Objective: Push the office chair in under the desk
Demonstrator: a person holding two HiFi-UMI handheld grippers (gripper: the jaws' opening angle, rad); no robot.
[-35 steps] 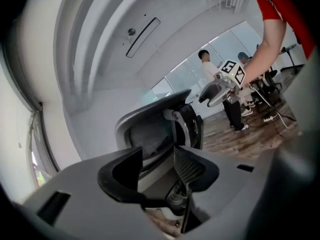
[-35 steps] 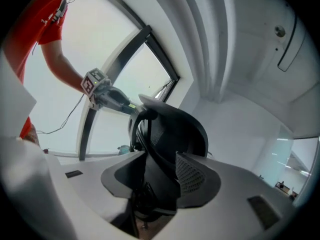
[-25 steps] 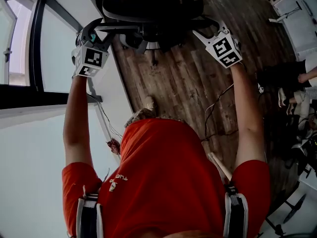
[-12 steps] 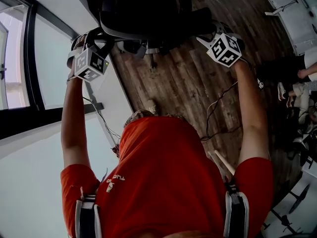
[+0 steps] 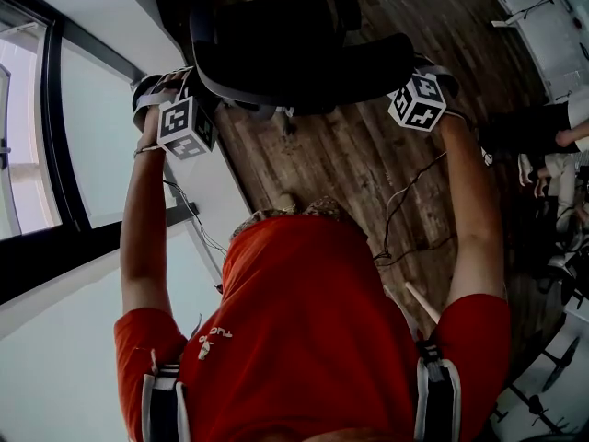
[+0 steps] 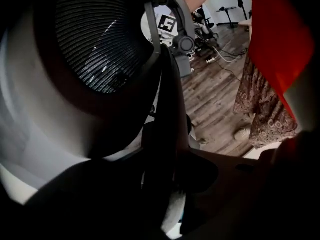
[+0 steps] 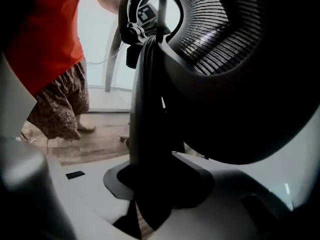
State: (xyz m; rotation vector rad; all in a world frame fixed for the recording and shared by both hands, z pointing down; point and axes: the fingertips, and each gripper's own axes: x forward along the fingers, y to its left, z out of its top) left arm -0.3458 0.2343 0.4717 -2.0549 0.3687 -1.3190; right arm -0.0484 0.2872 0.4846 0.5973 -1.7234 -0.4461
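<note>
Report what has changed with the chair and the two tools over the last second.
The office chair now sits lower and larger in the head view, its back between the two tools. The left tool shifted right and down in that view; the right tool barely moved. Unchanged: one tool at each side of the chair, jaws closed on its back frame.

Both arms outstretched, both grippers clamped.
The left arm [image 5: 138, 228] and right arm [image 5: 474, 210] reach straight forward; the left gripper [image 5: 184, 92] and right gripper [image 5: 416, 79] each pinch the office chair [image 5: 285, 44] back's edge.
</note>
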